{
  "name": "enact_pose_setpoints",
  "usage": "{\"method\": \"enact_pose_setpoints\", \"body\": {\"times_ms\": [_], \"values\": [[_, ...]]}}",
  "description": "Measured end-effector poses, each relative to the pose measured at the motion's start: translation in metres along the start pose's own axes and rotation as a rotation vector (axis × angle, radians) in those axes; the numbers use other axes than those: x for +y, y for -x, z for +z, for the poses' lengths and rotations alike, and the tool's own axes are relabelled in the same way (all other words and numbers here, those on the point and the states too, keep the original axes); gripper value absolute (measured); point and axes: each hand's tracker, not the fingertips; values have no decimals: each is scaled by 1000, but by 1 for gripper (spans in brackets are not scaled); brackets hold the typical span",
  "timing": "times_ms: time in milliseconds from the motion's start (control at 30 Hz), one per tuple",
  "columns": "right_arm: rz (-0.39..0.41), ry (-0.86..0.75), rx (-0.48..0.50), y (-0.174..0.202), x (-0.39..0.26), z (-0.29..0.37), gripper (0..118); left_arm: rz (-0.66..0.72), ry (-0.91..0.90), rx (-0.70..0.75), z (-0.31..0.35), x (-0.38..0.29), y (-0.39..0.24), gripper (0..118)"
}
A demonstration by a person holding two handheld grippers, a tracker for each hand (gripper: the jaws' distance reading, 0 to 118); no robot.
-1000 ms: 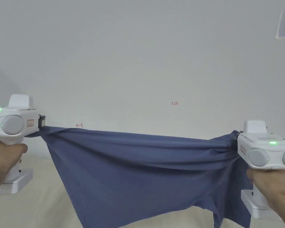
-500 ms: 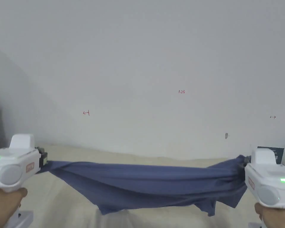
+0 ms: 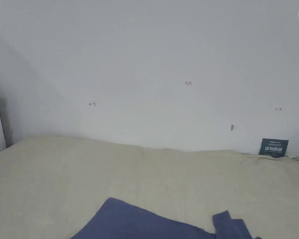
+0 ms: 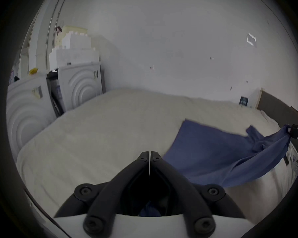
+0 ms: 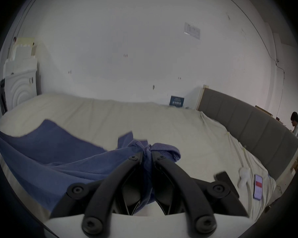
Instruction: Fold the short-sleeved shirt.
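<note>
Right gripper view: I note right gripper (image 5: 147,153) fingers clamped on bunched blue shirt (image 5: 55,155); left gripper (image 4: 149,157) fingers together, cloth behind them, over cream bed (image 4: 110,121).

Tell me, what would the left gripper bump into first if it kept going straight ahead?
Probably the cream bed cover. The left gripper points out low over bare cover, with the blue shirt off to one side. Beyond that comes the white wall, though depth is hard to judge.
</note>
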Motion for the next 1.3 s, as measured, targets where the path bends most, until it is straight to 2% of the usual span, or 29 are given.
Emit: {"method": "enact_pose_setpoints", "body": {"times_ms": [367, 667, 733, 767, 800, 867, 967, 1000, 1233, 1267, 1300], "values": [[-16, 135, -26, 0, -88, 42, 7, -14, 156, -1, 43, -100, 8, 0], [7, 208, -30, 6, -118, 50, 9, -32, 220, -5, 31, -121, 14, 0], [7, 206, -23, 5, -128, 39, 17, -31, 231, -20, 25, -120, 16, 0], [14, 204, -23, 6, -126, 42, 26, -33, 225, -20, 28, -119, 13, 0], [18, 199, -24, 6, -123, 44, 40, -27, 222, -29, 29, -117, 13, 1], [4, 173, 6, 1, -115, 54, 58, -7, 214, -51, 33, -113, 14, 17], [8, 106, 24, 3, -97, 72, 60, -21, 143, -44, 52, -103, 13, 63], [9, 85, 30, 5, -90, 78, 60, -20, 110, -49, 59, -98, 11, 71], [-124, -56, 134, 30, -48, 102, 59, -51, -108, -62, 105, -56, -27, 71], [-121, -70, 147, 35, -44, 104, 57, -52, -138, -55, 110, -51, -35, 70], [-120, -75, 148, 40, -41, 106, 47, -57, -143, -58, 114, -46, -41, 66]]}}
